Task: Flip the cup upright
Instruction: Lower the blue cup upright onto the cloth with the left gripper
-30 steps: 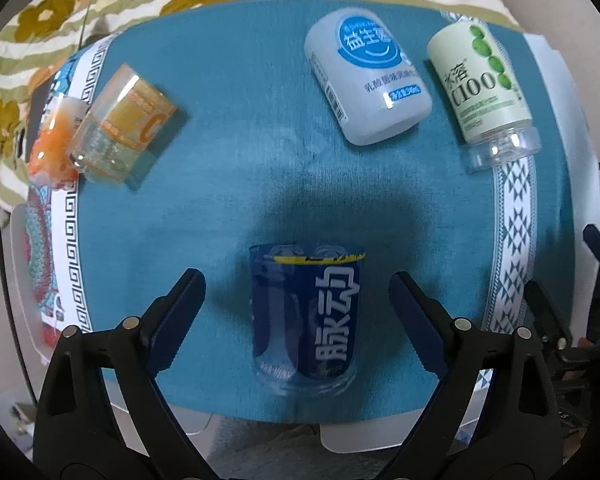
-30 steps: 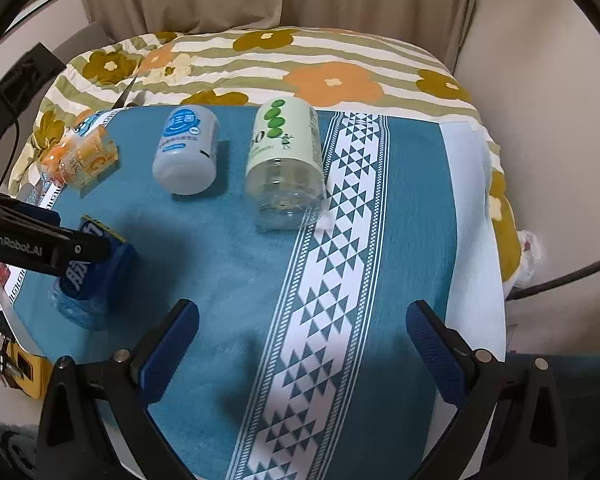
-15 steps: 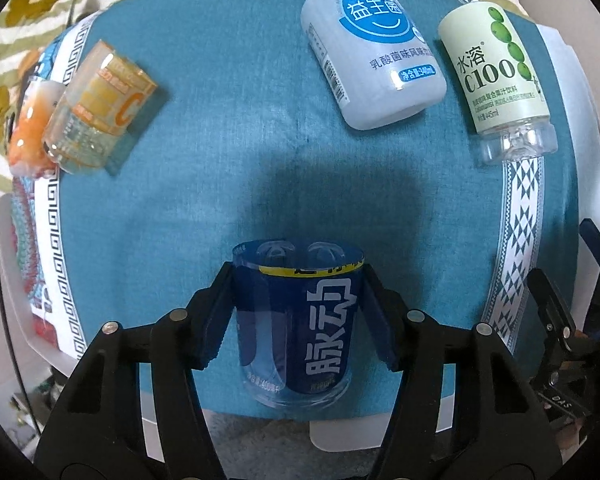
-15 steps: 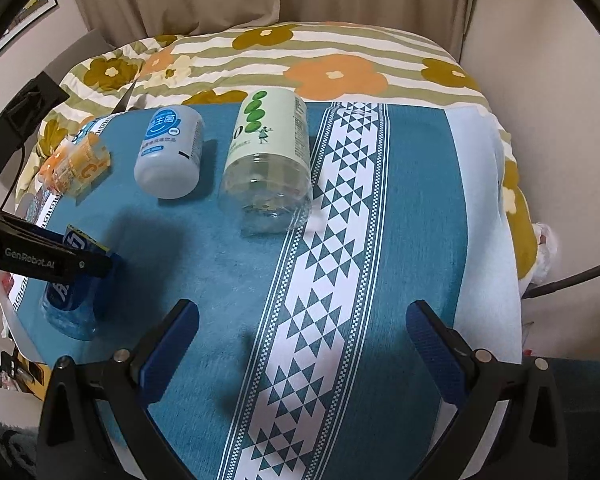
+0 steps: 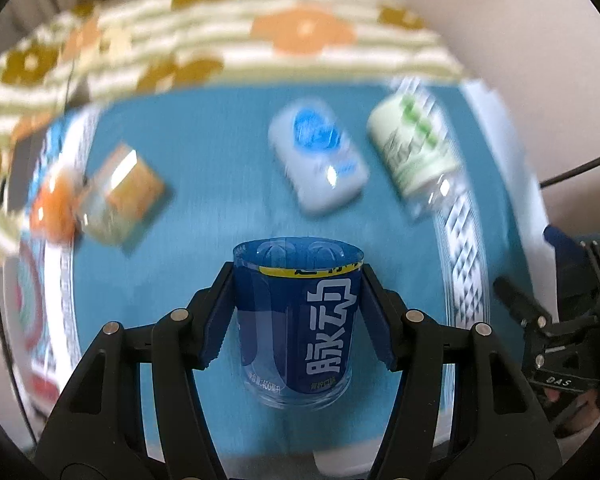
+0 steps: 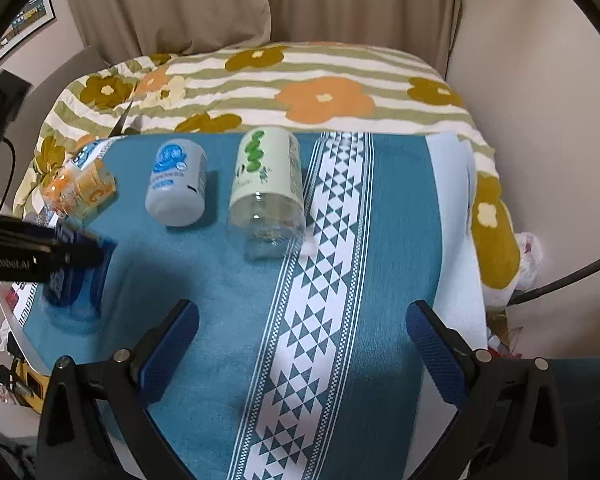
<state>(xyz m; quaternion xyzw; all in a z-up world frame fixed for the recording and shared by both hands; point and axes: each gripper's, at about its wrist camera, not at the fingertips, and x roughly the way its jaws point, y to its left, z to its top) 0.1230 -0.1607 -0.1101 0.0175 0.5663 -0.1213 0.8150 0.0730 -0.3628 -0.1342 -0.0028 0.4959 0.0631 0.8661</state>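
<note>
A dark blue cup (image 5: 298, 320) made from a cut bottle, with white characters on its label, sits between the fingers of my left gripper (image 5: 298, 312), which is shut on its sides. The cup's open rim points away from the camera and its clear base is toward me. In the right wrist view the blue cup (image 6: 78, 280) is at the left edge, held above the teal cloth (image 6: 228, 320). My right gripper (image 6: 302, 332) is open and empty over the cloth's patterned stripe.
Three other cut-bottle cups lie on their sides on the cloth: an orange one (image 6: 86, 192), a white and blue one (image 6: 176, 184) and a pale green one (image 6: 266, 184). A flowered blanket (image 6: 320, 92) lies behind. The table edge is at the left.
My left gripper closed on the blue cup, then lifted and tilted it; the left view is now blurred by motion. The right gripper pulled back a little.
</note>
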